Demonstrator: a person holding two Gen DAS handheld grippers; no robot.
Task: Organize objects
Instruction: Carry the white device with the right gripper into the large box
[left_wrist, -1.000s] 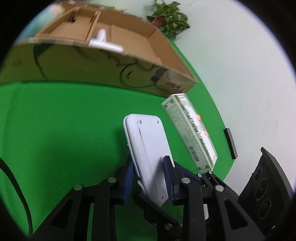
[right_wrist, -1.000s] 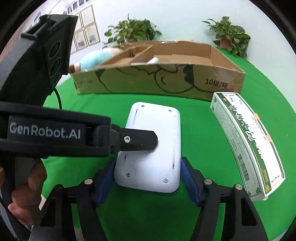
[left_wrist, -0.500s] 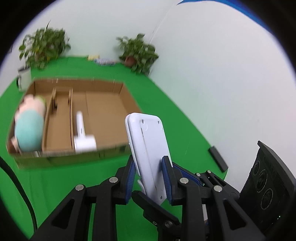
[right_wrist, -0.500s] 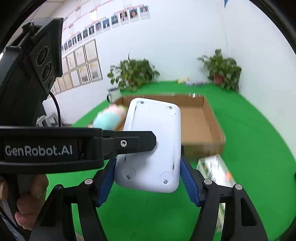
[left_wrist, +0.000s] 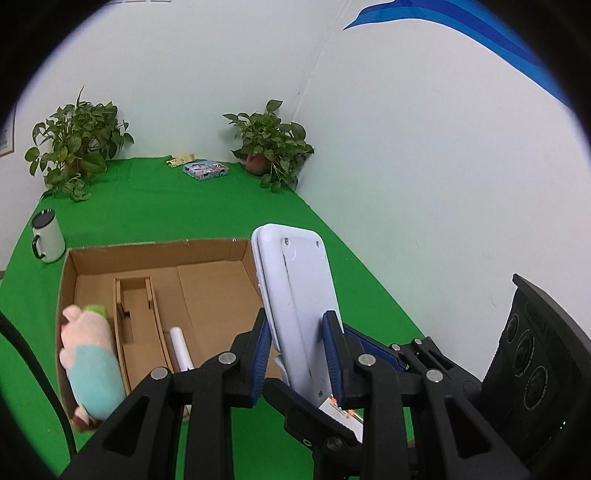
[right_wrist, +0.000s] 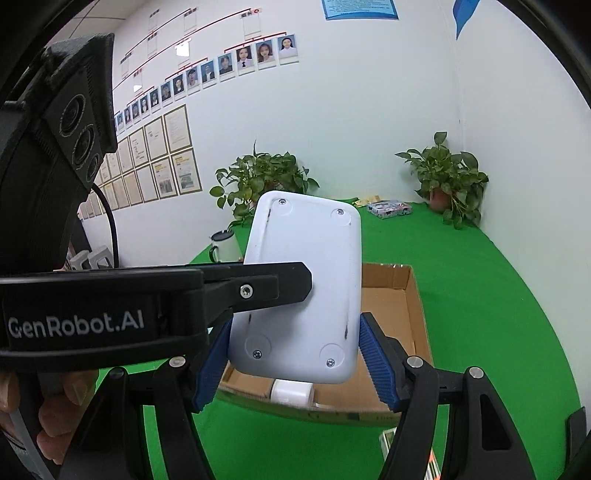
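Note:
My left gripper (left_wrist: 297, 354) is shut on a white flat plastic device (left_wrist: 295, 306) with screws in its underside, gripping it by its two flat faces. My right gripper (right_wrist: 295, 358) closes on the same device (right_wrist: 306, 280) across its width; its blue pads sit at the two long edges. The device is held in the air above the near side of a cardboard box (left_wrist: 207, 280) with dividers. The box holds a pink and teal plush toy (left_wrist: 88, 362) on the left and a white cylinder (left_wrist: 181, 349) in the middle.
A green and white carton (left_wrist: 340, 413) lies on the green floor below the grippers. A white mug (left_wrist: 46, 236) stands left of the box. Two potted plants (left_wrist: 269, 144) and a small colourful pack (left_wrist: 205, 170) are by the far wall.
Both grippers have lifted the white device off the green floor and raised it above the box. The view now looks down into the box from higher up.

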